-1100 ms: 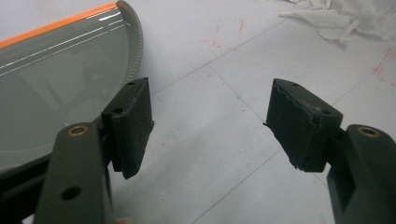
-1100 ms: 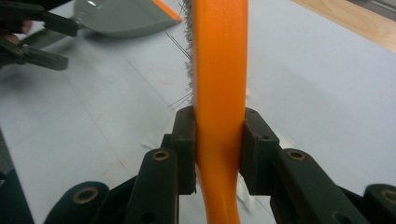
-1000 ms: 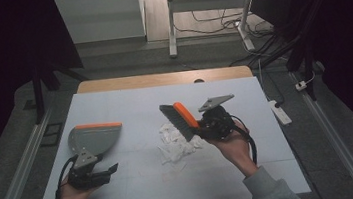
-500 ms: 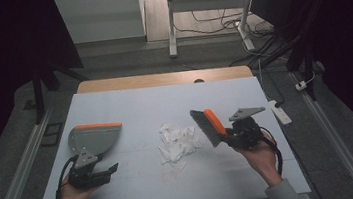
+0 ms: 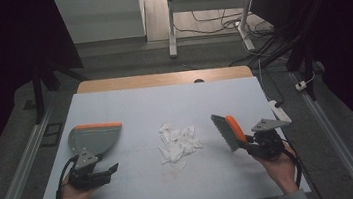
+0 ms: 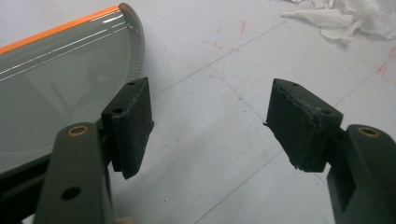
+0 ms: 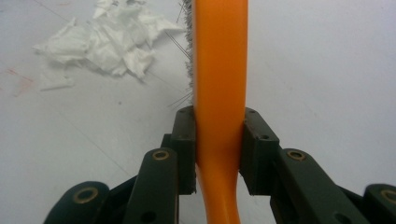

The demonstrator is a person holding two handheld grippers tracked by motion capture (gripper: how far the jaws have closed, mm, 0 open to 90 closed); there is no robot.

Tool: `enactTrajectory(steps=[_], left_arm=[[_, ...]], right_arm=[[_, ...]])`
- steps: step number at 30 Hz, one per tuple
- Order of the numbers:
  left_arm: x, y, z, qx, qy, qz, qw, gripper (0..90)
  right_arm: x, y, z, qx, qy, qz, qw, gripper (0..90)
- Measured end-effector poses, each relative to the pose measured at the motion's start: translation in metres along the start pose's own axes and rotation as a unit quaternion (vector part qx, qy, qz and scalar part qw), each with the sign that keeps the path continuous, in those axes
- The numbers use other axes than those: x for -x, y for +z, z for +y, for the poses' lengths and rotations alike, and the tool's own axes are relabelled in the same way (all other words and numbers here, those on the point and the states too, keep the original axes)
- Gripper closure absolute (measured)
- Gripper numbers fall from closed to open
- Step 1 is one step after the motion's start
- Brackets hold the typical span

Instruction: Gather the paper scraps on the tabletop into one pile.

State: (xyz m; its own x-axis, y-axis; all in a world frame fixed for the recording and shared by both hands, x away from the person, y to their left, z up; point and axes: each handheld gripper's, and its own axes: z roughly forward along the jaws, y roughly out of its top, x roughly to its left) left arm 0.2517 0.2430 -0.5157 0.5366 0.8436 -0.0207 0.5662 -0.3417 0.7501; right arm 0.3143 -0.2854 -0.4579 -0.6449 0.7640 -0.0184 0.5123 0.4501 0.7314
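On the table (image 5: pixel 130 105), torn paper (image 5: pixel 178 142) lies mid-surface between a dustpan (image 5: pixel 93 138) and a brush (image 5: pixel 228 131). Seen close, the right gripper (image 7: pixel 218 149) clamps the brush's orange handle; the left gripper (image 6: pixel 210 123) gapes empty just beside the dustpan's rim.

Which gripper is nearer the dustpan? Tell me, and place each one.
Left. The left gripper sits just at the dustpan's near edge, jaws open. The right gripper, shut on the brush, is far across the table, beyond the paper scraps.
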Motion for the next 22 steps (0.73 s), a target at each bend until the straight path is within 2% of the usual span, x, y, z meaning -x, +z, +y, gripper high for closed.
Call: enactTrajectory(steps=[4,5,10,17,22], left_arm=[[0.001,-0.001,0.0,0.001,0.001,0.002,1.0,32.1],[0.001,-0.001,0.0,0.002,0.001,0.003,1.0,32.1],[0.001,-0.002,0.001,0.004,0.003,0.003,1.0,32.1],[0.001,-0.003,0.0,0.006,0.004,0.003,1.0,32.1],[0.002,-0.003,0.0,0.006,0.004,0.003,1.0,31.9]], right_arm=[[0.005,-0.003,-0.012,0.009,0.008,-0.005,0.9999,70.3],[0.006,-0.003,-0.013,0.01,0.004,-0.006,0.9999,70.2],[0.008,-0.005,-0.014,0.02,0.003,-0.009,0.9998,70.3],[0.007,-0.003,-0.015,0.016,-0.004,-0.015,0.9998,70.2],[0.007,-0.005,-0.015,0.023,-0.009,-0.011,0.9996,70.3]])
